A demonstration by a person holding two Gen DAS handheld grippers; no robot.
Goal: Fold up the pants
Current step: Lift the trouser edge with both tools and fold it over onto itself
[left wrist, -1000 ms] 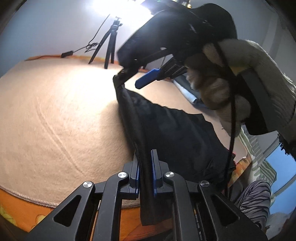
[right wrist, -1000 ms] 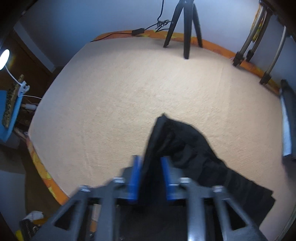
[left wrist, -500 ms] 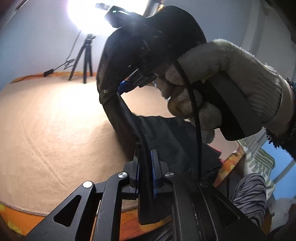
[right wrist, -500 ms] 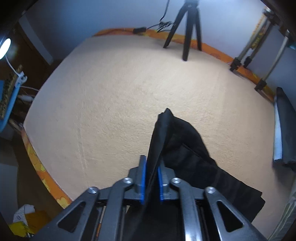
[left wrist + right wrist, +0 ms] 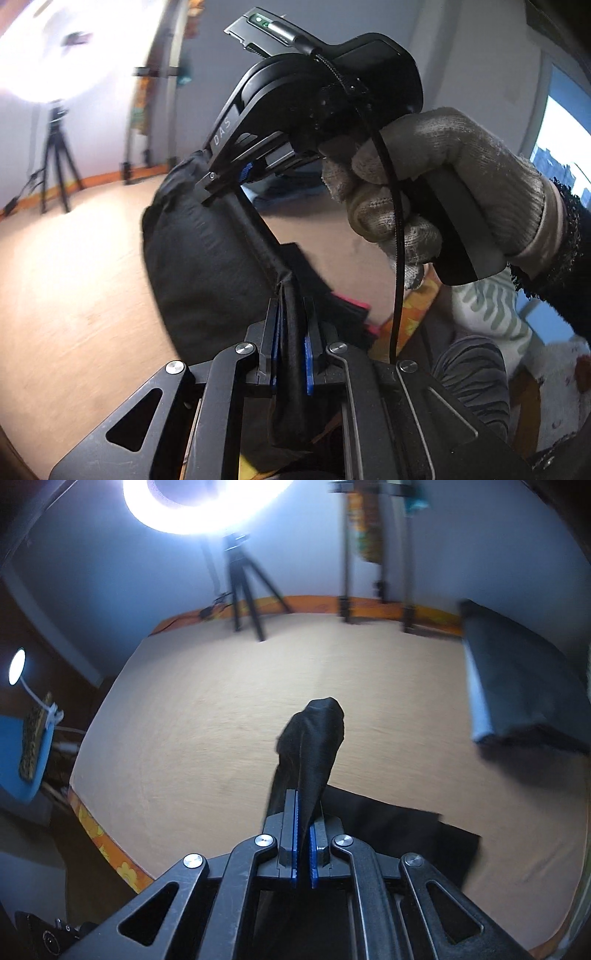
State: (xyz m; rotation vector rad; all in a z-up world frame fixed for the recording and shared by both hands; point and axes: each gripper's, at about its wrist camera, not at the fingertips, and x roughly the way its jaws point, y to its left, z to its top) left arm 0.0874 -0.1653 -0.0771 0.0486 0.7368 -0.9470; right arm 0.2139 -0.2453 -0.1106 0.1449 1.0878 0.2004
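Observation:
The black pants (image 5: 199, 258) hang lifted above a tan mat (image 5: 74, 277). My left gripper (image 5: 291, 325) is shut on a black hem of the pants. The right gripper (image 5: 221, 184), held by a gloved hand (image 5: 443, 177), shows in the left wrist view just ahead, shut on another part of the same edge. In the right wrist view my right gripper (image 5: 303, 812) is shut on the pants (image 5: 314, 738), which bunch up past the fingertips; the rest of the cloth (image 5: 399, 830) trails down onto the mat (image 5: 203, 720) at the right.
A tripod (image 5: 243, 590) with a bright ring light (image 5: 199, 502) stands at the mat's far edge, next to other stand legs (image 5: 376, 590). A folded dark item (image 5: 517, 686) lies at the right. The mat's orange border (image 5: 107, 849) runs along the left. Striped fabric (image 5: 476, 373) lies lower right.
Both grippers have risen with the pants, lifting most of the cloth off the mat. The right gripper has come closer to the left one and both views have tilted up towards the wall.

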